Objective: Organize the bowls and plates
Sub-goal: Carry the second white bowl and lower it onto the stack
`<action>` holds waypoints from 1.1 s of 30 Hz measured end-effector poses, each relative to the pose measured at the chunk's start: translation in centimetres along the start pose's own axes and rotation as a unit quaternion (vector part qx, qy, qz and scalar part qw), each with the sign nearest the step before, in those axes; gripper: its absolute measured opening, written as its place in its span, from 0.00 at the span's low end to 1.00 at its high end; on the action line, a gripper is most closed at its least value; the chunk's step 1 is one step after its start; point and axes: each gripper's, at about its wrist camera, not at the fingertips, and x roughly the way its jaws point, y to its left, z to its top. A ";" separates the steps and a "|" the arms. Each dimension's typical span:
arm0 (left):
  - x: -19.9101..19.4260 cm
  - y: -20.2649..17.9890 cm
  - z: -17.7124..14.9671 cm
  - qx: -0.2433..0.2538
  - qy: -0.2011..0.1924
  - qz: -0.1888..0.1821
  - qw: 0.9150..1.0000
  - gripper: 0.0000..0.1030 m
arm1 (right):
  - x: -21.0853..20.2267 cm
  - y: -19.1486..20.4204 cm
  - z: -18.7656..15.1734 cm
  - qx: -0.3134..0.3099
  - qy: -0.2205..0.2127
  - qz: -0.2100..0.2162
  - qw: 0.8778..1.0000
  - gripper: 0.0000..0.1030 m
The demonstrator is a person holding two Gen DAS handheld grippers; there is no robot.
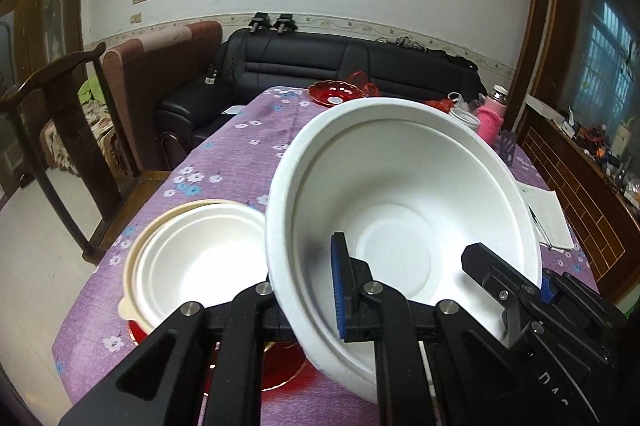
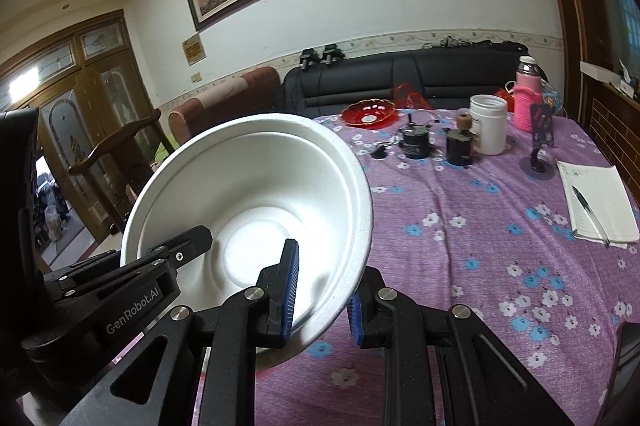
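A large white bowl (image 1: 400, 186) hangs tilted above the purple flowered tablecloth (image 1: 232, 154), held by both grippers on opposite sides of its rim. My left gripper (image 1: 304, 290) is shut on the near-left wall, with one blue pad inside the bowl. The right gripper (image 2: 322, 302) is shut on the same bowl (image 2: 256, 186) at its right rim, and it also shows in the left wrist view (image 1: 516, 278). Below and to the left, a smaller white bowl (image 1: 200, 258) is nested in a cream bowl (image 1: 132, 266) on a red plate (image 1: 280, 366).
A red glass dish (image 2: 368, 114) lies at the table's far end. A white jar (image 2: 488, 124), two dark jars (image 2: 416, 142), a pink bottle (image 2: 528, 94) and a notebook with a pen (image 2: 596, 202) stand on the right. A wooden chair (image 1: 60, 106) is left of the table.
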 end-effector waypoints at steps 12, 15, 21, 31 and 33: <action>-0.5 5.2 0.0 -0.044 -0.004 0.015 0.999 0.11 | 2.3 4.9 0.7 -0.038 0.020 0.020 0.999 0.23; -0.4 7.0 0.3 -0.059 -0.005 0.024 0.998 0.11 | 3.3 6.7 1.2 -0.052 0.027 0.026 0.998 0.23; 0.1 10.2 1.2 -0.079 -0.007 0.049 0.996 0.11 | 6.4 9.4 2.3 -0.064 0.050 0.047 0.996 0.23; 3.7 13.1 0.5 -0.091 0.029 0.077 0.992 0.11 | 11.2 10.8 1.1 -0.065 0.103 0.053 0.991 0.24; 4.4 13.4 0.3 -0.091 0.038 0.077 0.992 0.11 | 11.9 10.8 0.7 -0.064 0.110 0.049 0.991 0.24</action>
